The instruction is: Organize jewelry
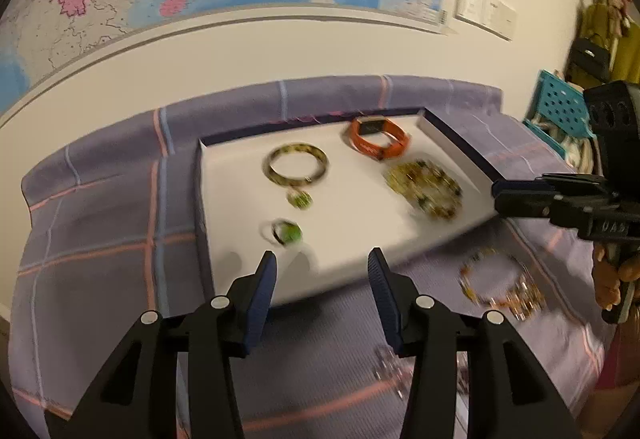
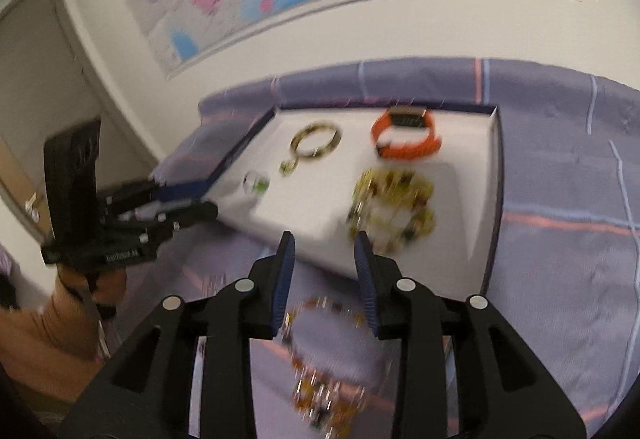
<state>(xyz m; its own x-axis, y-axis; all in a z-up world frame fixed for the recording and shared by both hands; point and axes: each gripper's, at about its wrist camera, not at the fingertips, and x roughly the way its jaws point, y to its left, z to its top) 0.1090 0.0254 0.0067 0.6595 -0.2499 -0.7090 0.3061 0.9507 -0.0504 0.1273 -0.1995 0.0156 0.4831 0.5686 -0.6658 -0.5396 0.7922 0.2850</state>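
Watching: both views are smeary, so slow down before you commit to anything.
Tray: white tray (image 1: 224,199) on the purple cloth (image 1: 100,239) is my landmark for everything below.
Already in the tray: bangle (image 1: 296,164), orange watch (image 1: 378,138), gold chain pile (image 1: 426,188), green ring (image 1: 286,232).
Not in the tray: beaded bracelet (image 2: 326,355) lies on the cloth just off the tray's near edge.
Left gripper (image 1: 322,299): jaws apart, nothing between them, hanging over the tray's near edge.
Right gripper (image 2: 324,271): jaws apart and empty, right above the bracelet.
Risk one: pinching only a few beads, so the rest dangles and snags the tray's wall.
Risk two: dragging the cloth and shifting the tray.
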